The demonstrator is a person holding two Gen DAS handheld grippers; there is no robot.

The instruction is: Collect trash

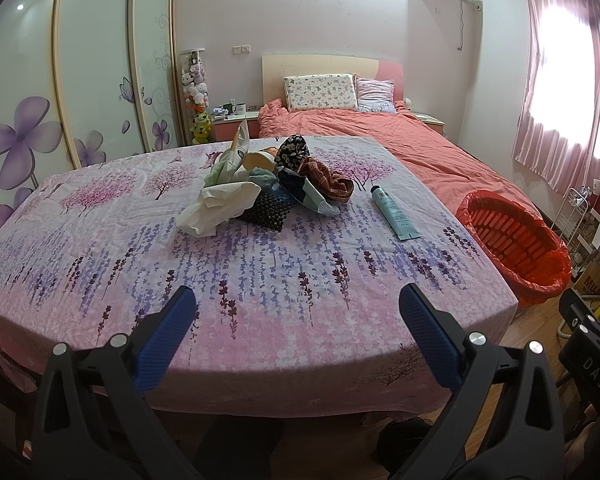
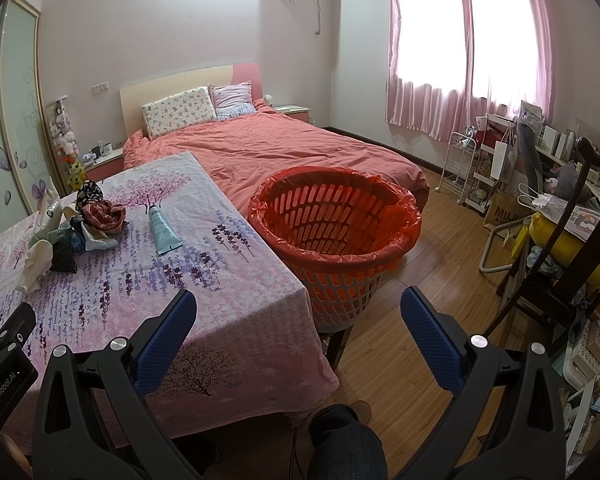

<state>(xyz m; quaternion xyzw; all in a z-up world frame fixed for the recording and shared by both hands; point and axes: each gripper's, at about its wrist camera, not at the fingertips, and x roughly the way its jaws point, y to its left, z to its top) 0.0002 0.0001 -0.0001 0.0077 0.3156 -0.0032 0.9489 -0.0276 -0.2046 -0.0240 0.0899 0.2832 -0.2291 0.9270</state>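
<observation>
Beside the counter (image 1: pixel 260 280) stands the lined basket (image 2: pixel 336 220), seemingly empty. Left of it, the trash pile (image 1: pixel 260 188) and tube (image 1: pixel 394 210) lie uncollected. Left claw (image 1: pixel 298 324) and right claw (image 2: pixel 298 324) gape wide, holding nothing.

Heaped at about 11 o'clock on the floral-clothed table: a trash pile (image 1: pixel 260 184) of crumpled white tissue (image 1: pixel 216 208), a dark woven pouch (image 1: pixel 265 213), a rust checked cloth (image 1: pixel 330 184), a black patterned bundle (image 1: pixel 294 150), a tan cup on its side (image 1: pixel 258 160) and an upright torn packet (image 1: pixel 241 140), all touching. Just beside the pile, toward 1 o'clock, a pale blue tube (image 1: pixel 394 212) lying flat, black cap pointing away. Off the table's right edge at 3 o'clock, a slotted basket (image 2: pixel 336 220) lined with a red bag, upright, nothing visible inside.
</observation>
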